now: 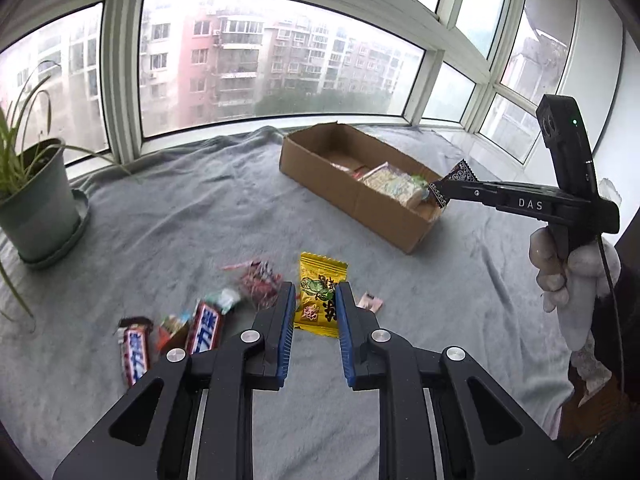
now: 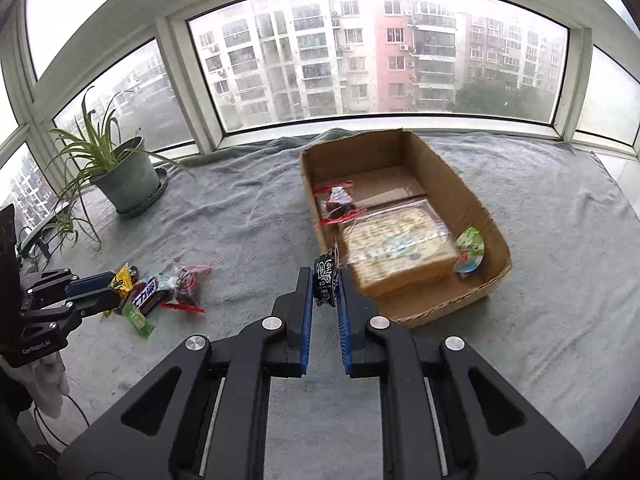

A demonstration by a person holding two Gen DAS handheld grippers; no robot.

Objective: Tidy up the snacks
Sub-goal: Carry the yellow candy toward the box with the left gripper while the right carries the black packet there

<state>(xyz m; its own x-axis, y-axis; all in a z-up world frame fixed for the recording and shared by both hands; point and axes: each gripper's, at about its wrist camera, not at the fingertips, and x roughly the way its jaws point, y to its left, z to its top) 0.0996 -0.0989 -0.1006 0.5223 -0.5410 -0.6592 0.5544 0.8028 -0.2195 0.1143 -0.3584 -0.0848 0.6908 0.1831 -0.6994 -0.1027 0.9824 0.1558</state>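
Holding a small black patterned packet [image 2: 327,276] pinched upright in your right tool [image 2: 325,285], you're sitting right at the near-left rim of the cardboard box [image 2: 472,196]. The box runs lengthwise away from you toward the window, so from here the drop looks like a short push forward and to the right. Already inside: a big flat cracker pack [image 2: 396,246], a red-tied sweet [image 2: 338,202] at the far left, and a green-lidded cup [image 2: 470,250] against the right wall.

Your left tool [image 1: 315,304] is open, its fingers either side of the yellow packet [image 1: 318,294] lying flat on the grey cloth over the bench [image 1: 180,208], long axis pointing away from you and straight down the gap. Whether the pads touch it, I can't tell. The chocolate bars [image 1: 206,326] and other loose sweets lie just left of it, well apart from the box.
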